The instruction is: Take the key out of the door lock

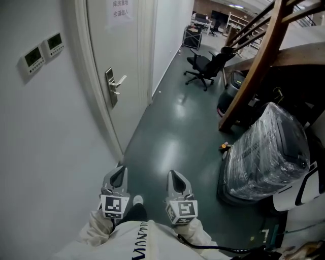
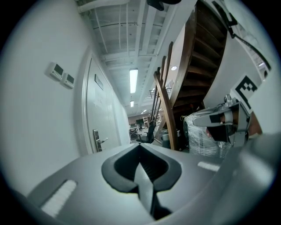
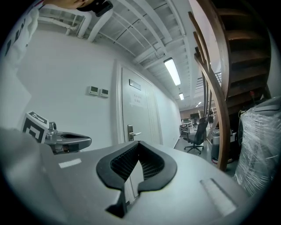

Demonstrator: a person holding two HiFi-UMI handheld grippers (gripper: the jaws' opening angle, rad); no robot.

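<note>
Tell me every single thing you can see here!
door: one, white, in the left wall
handle: one, silver, on the door
notice: one, white paper, top of the door
wall panels: two, white, left of the door
floor: one, dark green, along the corridor
chair: one, black, far down the corridor
stairs: one, brown wood, right side
wrapped bundle: one, clear film over something dark, right, below the stairs
left gripper: one, grey, bottom, jaws shut, empty
right gripper: one, grey, beside the left one, jaws shut, empty
sleeves: two, white, bottom edge
</note>
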